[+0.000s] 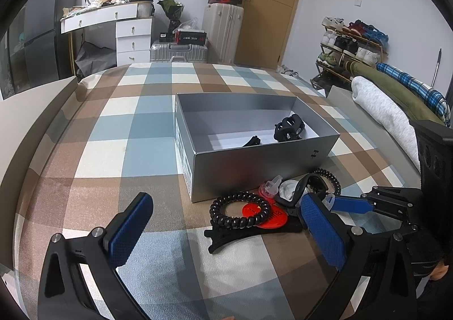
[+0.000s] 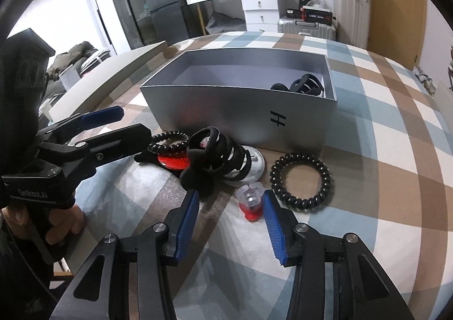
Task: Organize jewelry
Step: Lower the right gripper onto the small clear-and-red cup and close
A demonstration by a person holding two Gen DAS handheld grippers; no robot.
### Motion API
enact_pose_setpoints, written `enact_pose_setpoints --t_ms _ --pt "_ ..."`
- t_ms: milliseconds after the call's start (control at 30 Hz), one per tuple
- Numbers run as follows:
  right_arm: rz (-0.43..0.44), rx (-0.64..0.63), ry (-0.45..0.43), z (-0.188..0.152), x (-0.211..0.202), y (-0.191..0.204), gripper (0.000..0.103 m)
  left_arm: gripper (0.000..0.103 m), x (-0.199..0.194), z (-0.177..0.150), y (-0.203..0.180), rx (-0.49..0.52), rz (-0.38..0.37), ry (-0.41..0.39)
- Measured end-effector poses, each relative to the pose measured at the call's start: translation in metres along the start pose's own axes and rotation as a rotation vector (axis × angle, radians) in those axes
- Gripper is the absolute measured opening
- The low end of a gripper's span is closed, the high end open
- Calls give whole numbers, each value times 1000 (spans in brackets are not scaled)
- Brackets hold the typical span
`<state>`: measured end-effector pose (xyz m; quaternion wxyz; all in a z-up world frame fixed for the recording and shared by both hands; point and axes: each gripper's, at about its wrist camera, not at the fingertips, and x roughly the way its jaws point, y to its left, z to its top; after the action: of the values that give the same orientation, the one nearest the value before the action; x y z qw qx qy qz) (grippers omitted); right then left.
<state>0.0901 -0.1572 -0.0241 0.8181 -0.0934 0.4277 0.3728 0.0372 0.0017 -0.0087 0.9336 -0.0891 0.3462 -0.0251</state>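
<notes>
A silver box stands open on the checked cloth, with a black claw clip inside. In front of it lie a black spiral hair tie, a red disc, a flat black clip, a second spiral tie, a big black claw clip and a small red-and-clear clip. My left gripper is open just short of the pile. My right gripper is open, its fingers on either side of the small red-and-clear clip; it also shows in the left wrist view.
The cloth covers a table with a raised pale edge on the left. Folded blankets lie at the right. Suitcases, a white dresser and a shoe rack stand behind.
</notes>
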Motion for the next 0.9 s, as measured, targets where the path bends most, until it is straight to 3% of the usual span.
enact_pose_setpoints --t_ms 100,167,600,700,900 --pt "-1 4 2 1 3 -1 45 102 0 0 0 0 1 0" --pt "-1 -15 7 2 3 3 38 102 1 0 0 0 0 0" --pt "-6 -35 6 -1 4 6 36 102 1 0 0 -2 1 2" --pt "-25 -47 2 -2 4 7 26 102 1 -1 -1 0 2 1" --pt "-50 -54 3 -2 5 6 23 102 1 -1 0 -1 1 2"
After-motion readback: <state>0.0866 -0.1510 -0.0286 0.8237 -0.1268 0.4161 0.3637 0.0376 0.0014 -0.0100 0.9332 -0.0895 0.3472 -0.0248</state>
